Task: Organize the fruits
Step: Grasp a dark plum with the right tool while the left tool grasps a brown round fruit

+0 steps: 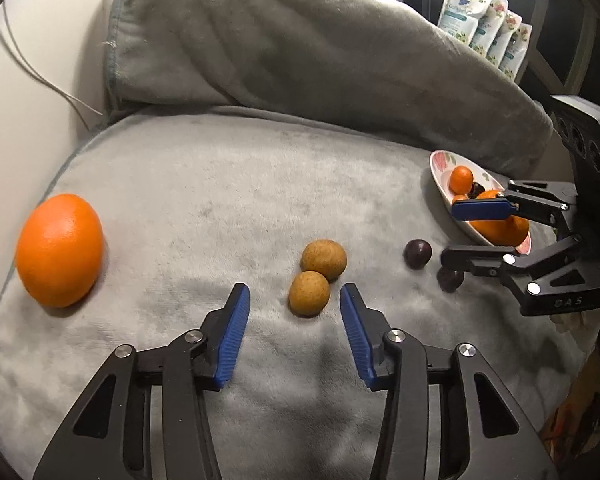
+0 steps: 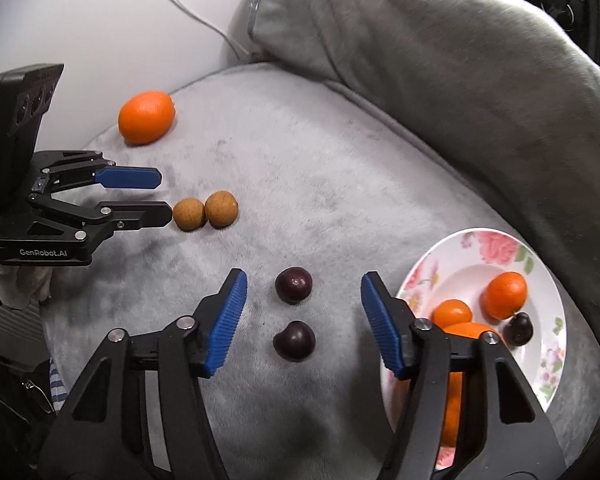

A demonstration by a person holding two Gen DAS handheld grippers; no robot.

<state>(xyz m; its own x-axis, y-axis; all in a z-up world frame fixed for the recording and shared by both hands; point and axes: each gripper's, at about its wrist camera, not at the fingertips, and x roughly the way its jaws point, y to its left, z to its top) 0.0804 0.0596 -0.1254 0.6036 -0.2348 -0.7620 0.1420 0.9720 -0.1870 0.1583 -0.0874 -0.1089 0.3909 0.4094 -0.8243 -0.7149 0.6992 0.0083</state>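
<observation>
Both your grippers, left [image 1: 294, 296] and right [image 2: 304, 284], are spread and empty over two brown round fruits [image 1: 318, 272] and two dark cherries [image 2: 294, 312] left on the grey plush cushion [image 2: 340, 184] beside a large orange [image 1: 60, 250], while the floral plate [image 2: 496, 248] already holds several.

Fruit count, both views

On blanket: 1 orange [image 2: 147, 117], 2 brown fruits [image 2: 189, 215] [image 2: 221, 209], 2 cherries [image 2: 293, 284] [image 2: 294, 341]. On plate [image 2: 496, 246], lower right: 3 orange fruits [image 2: 504, 295] [image 2: 452, 313] [image 2: 466, 330], 1 cherry [image 2: 518, 329]. 2 grippers [image 2: 302, 320] [image 2: 156, 196]. 4 pouches [image 1: 486, 24], upper right.
</observation>
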